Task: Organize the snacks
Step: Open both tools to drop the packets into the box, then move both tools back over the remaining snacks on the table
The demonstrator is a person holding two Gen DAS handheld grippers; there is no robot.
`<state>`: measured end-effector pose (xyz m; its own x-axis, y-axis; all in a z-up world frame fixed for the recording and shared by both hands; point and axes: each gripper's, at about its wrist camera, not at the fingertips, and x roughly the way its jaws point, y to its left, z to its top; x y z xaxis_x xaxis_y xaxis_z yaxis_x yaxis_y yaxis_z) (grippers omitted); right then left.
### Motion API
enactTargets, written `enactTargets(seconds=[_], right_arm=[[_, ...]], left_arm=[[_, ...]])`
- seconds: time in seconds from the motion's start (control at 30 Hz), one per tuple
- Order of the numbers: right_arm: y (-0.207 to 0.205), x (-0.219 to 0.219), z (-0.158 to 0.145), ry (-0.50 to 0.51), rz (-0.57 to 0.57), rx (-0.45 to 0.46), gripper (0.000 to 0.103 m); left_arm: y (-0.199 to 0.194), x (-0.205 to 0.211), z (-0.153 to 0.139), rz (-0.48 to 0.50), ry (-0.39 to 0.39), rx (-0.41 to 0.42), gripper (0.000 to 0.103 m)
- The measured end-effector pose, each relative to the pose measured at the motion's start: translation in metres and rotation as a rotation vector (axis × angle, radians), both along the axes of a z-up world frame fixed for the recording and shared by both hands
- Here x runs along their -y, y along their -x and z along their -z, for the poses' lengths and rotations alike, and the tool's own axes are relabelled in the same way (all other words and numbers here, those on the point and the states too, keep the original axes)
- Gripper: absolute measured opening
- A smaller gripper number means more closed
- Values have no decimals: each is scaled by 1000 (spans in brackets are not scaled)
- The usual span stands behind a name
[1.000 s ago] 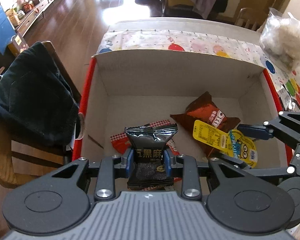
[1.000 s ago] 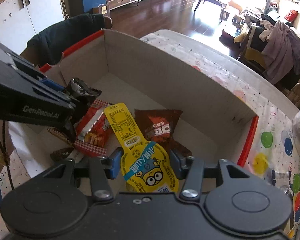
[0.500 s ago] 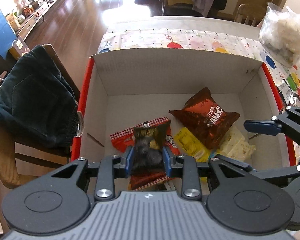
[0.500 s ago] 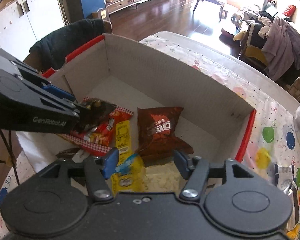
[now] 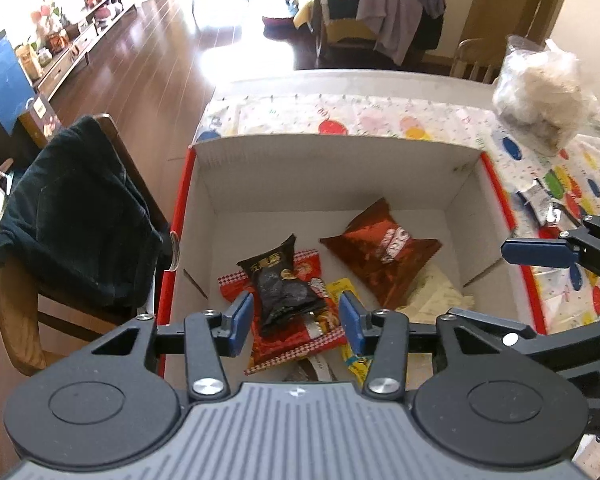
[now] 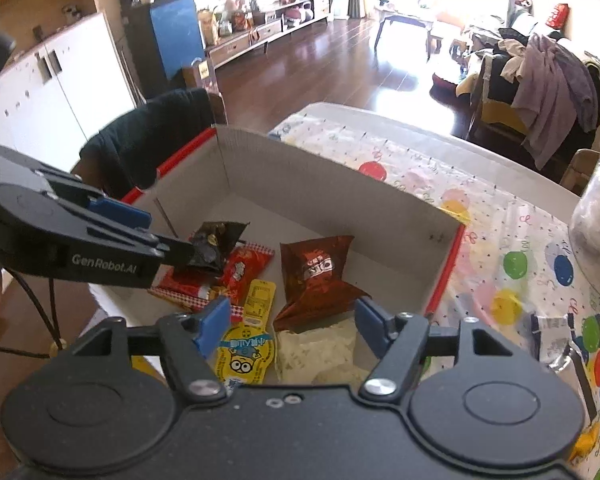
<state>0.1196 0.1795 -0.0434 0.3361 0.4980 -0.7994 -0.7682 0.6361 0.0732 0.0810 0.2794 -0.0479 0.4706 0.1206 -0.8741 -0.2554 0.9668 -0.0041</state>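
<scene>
A white cardboard box [image 5: 332, 172] with red edges holds the snacks. A black sesame packet [image 5: 280, 284] lies on a red checked packet [image 5: 300, 344]. A brown Oreo bag [image 5: 384, 252], a yellow minion packet [image 6: 246, 354] and a pale bag [image 6: 320, 354] lie beside them. My left gripper [image 5: 296, 322] is open above the box's near edge, empty. My right gripper [image 6: 292, 326] is open above the box, empty. The box also shows in the right wrist view [image 6: 340, 196].
The table has a balloon-print cloth [image 5: 380, 116]. A clear bag of pale food [image 5: 540, 92] sits at the far right. A chair with a black jacket [image 5: 76, 216] stands left of the box. Small wrappers [image 5: 540, 200] lie right of the box.
Both grippers opened. The black packet dropped onto the red packet and the yellow minion packet dropped into the box. Both grippers pulled back and up.
</scene>
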Motion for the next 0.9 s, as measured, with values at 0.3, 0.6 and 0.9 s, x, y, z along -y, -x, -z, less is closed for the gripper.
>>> enactTargets(seconds=[0.3, 0.6, 0.9], right_arm=[[13, 40, -27, -91, 37, 0, 79], [23, 90, -50, -174, 76, 4, 85], [26, 149, -58, -215, 118, 22, 94]], left_arm=[[15, 28, -27, 50, 2, 74, 58], [22, 66, -45, 107, 9, 132, 67], [21, 118, -56, 161, 4, 192, 75]])
